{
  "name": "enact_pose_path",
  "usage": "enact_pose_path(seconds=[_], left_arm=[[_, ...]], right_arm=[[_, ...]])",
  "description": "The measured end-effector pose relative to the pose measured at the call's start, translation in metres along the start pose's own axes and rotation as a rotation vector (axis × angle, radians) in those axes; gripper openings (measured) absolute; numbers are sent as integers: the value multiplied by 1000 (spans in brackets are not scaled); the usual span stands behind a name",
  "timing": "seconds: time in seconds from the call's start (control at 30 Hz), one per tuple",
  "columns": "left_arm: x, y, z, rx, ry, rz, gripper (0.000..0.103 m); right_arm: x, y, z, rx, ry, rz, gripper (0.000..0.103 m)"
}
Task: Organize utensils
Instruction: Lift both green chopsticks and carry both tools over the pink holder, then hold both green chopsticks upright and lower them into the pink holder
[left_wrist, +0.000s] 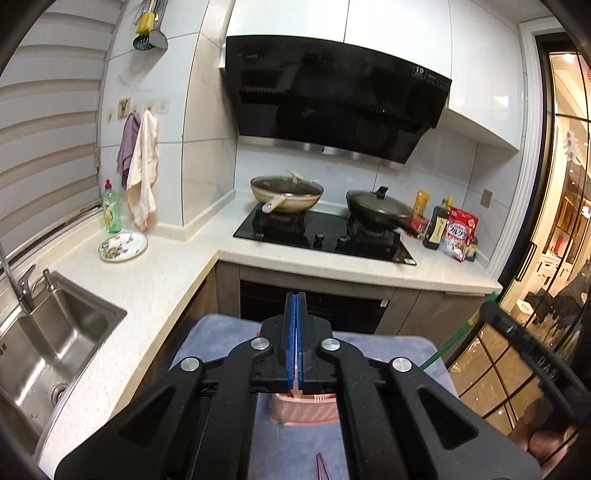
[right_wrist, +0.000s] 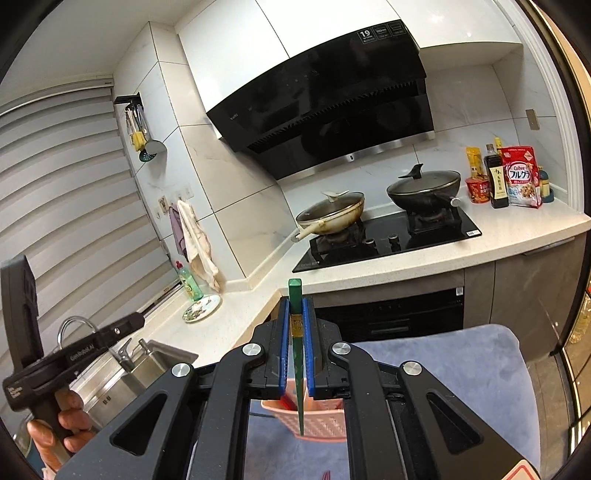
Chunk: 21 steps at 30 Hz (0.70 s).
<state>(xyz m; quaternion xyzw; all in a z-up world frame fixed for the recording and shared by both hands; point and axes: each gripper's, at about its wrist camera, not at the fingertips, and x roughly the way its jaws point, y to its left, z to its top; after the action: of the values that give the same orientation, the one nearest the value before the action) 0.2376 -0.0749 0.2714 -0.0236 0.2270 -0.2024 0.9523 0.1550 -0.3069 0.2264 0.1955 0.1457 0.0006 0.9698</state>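
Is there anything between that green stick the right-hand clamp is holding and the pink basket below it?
Nothing visible. The right gripper clamps the green chopstick, whose thin end hangs in front of the pink basket on the blue cloth. Red chopsticks already stand at the basket's left side, beside its path.

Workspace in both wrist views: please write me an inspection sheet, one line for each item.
Surface: a blue-grey cloth covers the work surface; a white kitchen counter lies beyond it.
Job's things: a green chopstick is in the right gripper, above a pink utensil basket; red chopsticks lie on the cloth.
Clutter: a dirty plate, a dish soap bottle, two lidded woks on the hob, and a cereal bag with sauce bottles.
Grippers: left gripper shut, nothing clearly between its pads; right gripper shut on the chopstick.
Cables: nothing seen.
Surroundings: sink, range hood, window blinds, hanging towels.
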Motion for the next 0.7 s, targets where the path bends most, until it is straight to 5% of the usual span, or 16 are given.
enact_pose_path(seconds=[0.33, 0.63, 0.7], left_arm=[[7, 1, 9, 3, -6, -15, 0], [19, 36, -106, -6, 203, 75, 3], [24, 43, -136, -16, 267, 86, 15]], right_arm=[[28, -4, -6, -21, 28, -14, 7], [-27, 0, -15, -73, -29, -33, 7], [-43, 1, -17, -86, -37, -43, 7]])
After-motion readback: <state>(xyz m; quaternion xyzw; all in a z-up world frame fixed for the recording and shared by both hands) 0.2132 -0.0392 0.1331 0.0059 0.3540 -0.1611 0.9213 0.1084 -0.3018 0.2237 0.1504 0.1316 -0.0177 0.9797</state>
